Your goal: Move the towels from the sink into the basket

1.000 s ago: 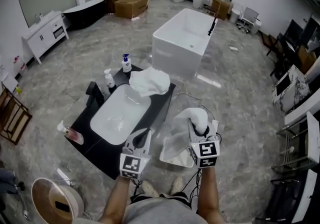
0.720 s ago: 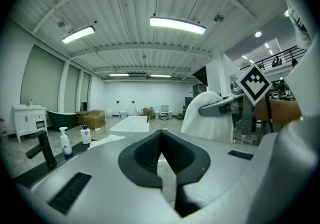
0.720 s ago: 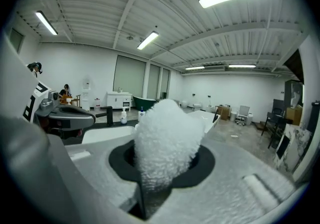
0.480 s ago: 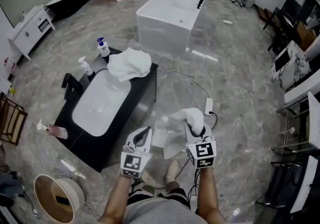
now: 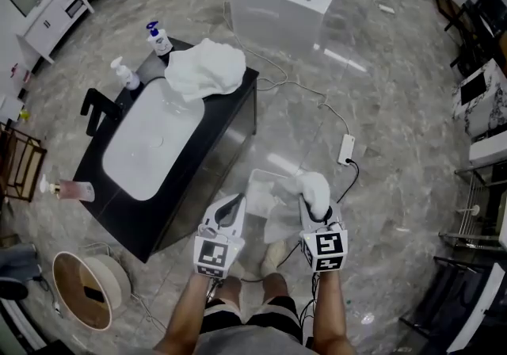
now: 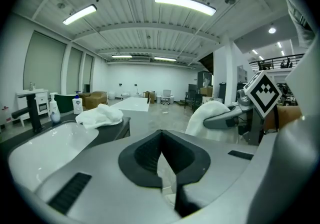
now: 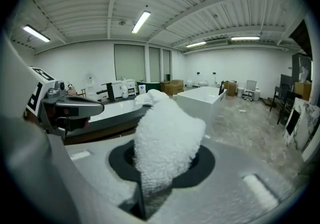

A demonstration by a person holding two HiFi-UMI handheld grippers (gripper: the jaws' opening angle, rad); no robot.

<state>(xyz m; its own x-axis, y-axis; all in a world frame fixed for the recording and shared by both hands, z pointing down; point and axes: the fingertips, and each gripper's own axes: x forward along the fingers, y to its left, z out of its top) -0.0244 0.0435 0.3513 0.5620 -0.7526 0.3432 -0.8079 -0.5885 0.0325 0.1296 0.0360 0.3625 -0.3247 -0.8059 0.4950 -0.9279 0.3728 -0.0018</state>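
right gripper (image 5: pixel 317 211) clamps a white towel (image 5: pixel 310 187) just above the floor basket (image 5: pixel 255 181), at its right edge; left gripper (image 5: pixel 236 202), closed and empty, flanks it; another towel (image 5: pixel 204 68) lies beside the sink (image 5: pixel 150 147).

The black surface (image 5: pixel 214 147) carries a white sink (image 5: pixel 150 143). From the sink, a heap of white towels (image 5: pixel 204 68) lies at 1 o'clock, a blue-capped pump bottle (image 5: pixel 158 38) at 12 o'clock, a white pump bottle (image 5: pixel 124 74) at 11 o'clock, a black tap (image 5: pixel 99 108) at 10 o'clock and a pink bottle (image 5: pixel 70 189) at 8 o'clock. On the marble floor (image 5: pixel 380 187) a white basket (image 5: pixel 257 191) stands at 4 o'clock.
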